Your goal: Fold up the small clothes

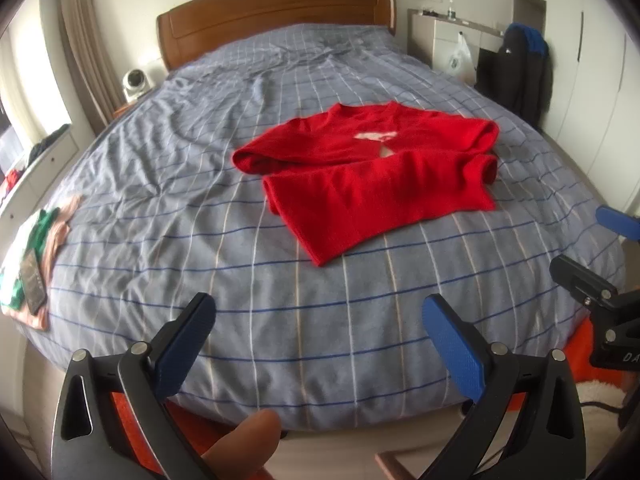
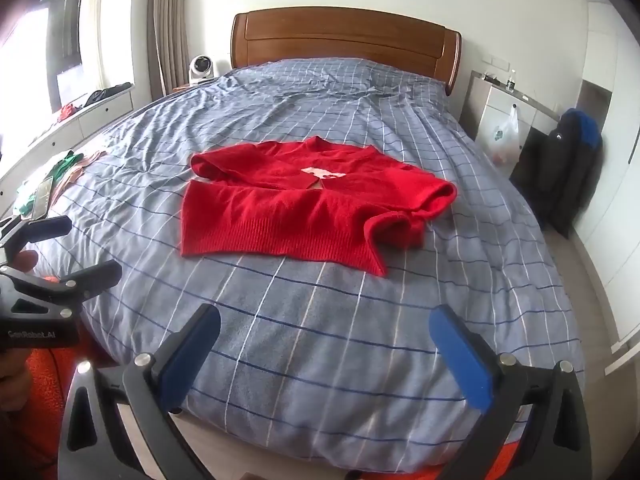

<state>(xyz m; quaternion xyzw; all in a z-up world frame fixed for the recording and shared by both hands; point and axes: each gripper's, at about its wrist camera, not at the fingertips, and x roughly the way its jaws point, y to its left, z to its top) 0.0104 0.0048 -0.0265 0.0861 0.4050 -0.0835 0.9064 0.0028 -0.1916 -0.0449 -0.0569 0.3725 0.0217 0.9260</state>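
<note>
A red knitted sweater (image 1: 368, 176) lies on the bed, its lower half folded up over the chest, sleeves folded in; it also shows in the right wrist view (image 2: 304, 208). A white patch shows near its middle. My left gripper (image 1: 320, 336) is open and empty, held above the bed's foot, well short of the sweater. My right gripper (image 2: 324, 344) is open and empty too, above the foot of the bed. The right gripper shows at the right edge of the left wrist view (image 1: 600, 256), and the left gripper at the left edge of the right wrist view (image 2: 64, 248).
The bed has a grey-blue checked cover (image 1: 280, 320) and a wooden headboard (image 2: 344, 36). Folded clothes with a phone on top (image 1: 32, 272) lie at the bed's left edge. A nightstand with a bag (image 2: 504, 136) and a dark jacket (image 2: 572, 168) stand on the right.
</note>
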